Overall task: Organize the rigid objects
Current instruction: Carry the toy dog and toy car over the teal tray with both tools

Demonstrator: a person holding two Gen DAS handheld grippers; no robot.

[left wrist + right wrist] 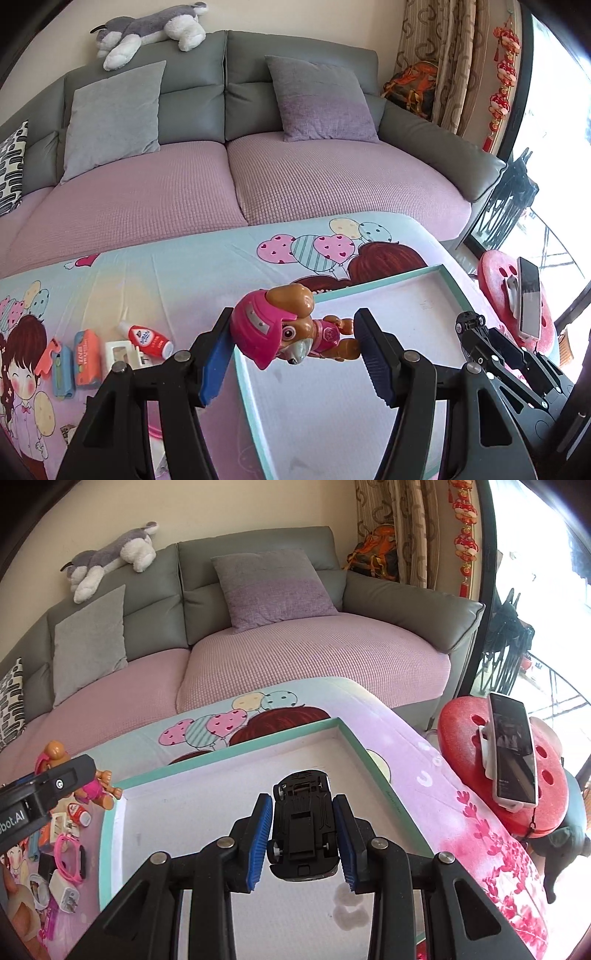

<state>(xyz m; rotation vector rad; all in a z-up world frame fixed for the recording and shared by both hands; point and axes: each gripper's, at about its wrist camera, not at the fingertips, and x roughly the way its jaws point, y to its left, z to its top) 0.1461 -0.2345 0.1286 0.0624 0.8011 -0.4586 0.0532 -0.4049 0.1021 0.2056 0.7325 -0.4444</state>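
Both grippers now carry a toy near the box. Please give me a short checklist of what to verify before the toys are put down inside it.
1. Left gripper holds the puppy figure: ok, helmet on one pad, legs on the other.
2. Right gripper holds the toy car: ok, clamped by both sides, underside facing the camera.
3. Toy car above the box floor: ok.
4. Puppy figure inside the box rim: cannot tell, it hangs about over the left edge.
5. Free floor in the box: ok, nothing lies there.
6. Height of both toys above the floor: cannot tell.
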